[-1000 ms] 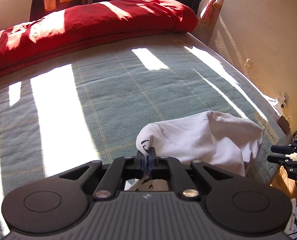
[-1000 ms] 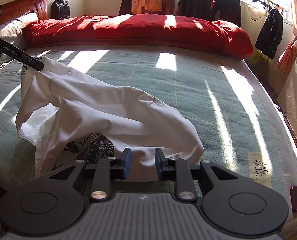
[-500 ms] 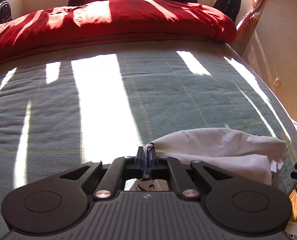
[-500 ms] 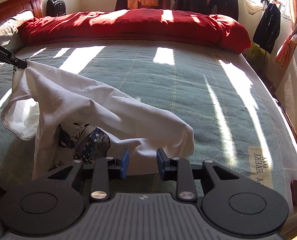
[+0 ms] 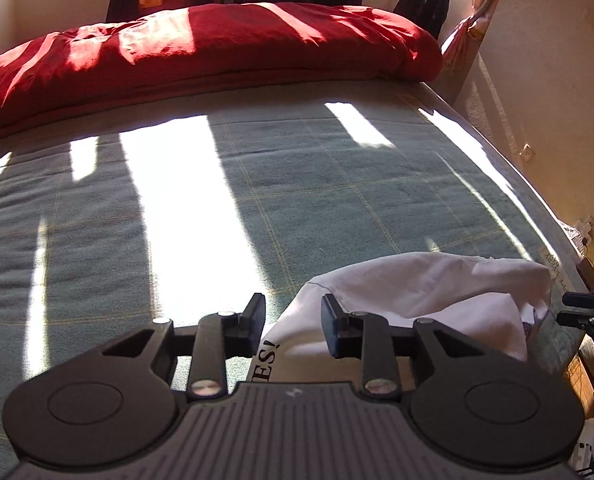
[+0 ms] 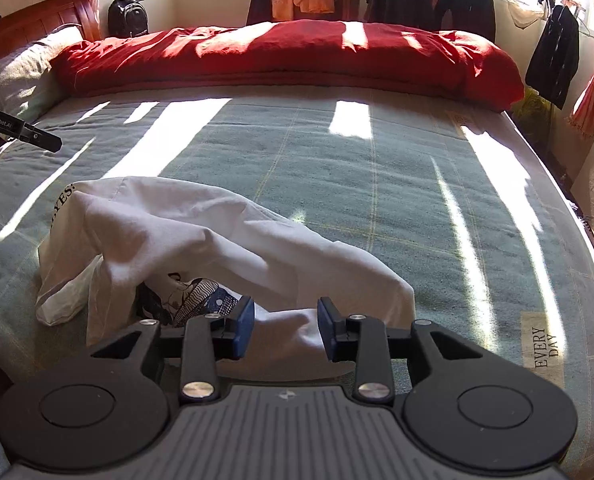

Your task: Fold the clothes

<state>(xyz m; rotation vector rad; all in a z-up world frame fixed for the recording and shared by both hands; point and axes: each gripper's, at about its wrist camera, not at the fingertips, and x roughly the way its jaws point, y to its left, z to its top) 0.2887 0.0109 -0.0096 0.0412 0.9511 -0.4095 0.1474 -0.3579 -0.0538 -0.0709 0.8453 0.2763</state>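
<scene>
On green blanket (image 6: 377,184), crumpled shirt (image 6: 201,240), apparently released.

1. A white T-shirt (image 6: 201,236) lies crumpled in a loose heap on the green bed cover (image 6: 337,184), near its front edge.
2. Black lettering shows along one hem.
3. A dark printed graphic peeks from under its folds.

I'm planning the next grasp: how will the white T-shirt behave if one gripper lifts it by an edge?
The white T-shirt lies crumpled in soft folds on the green blanket, so it probably droops limply. It looks thin, likely light. One pinch may leave it bunched.
</scene>
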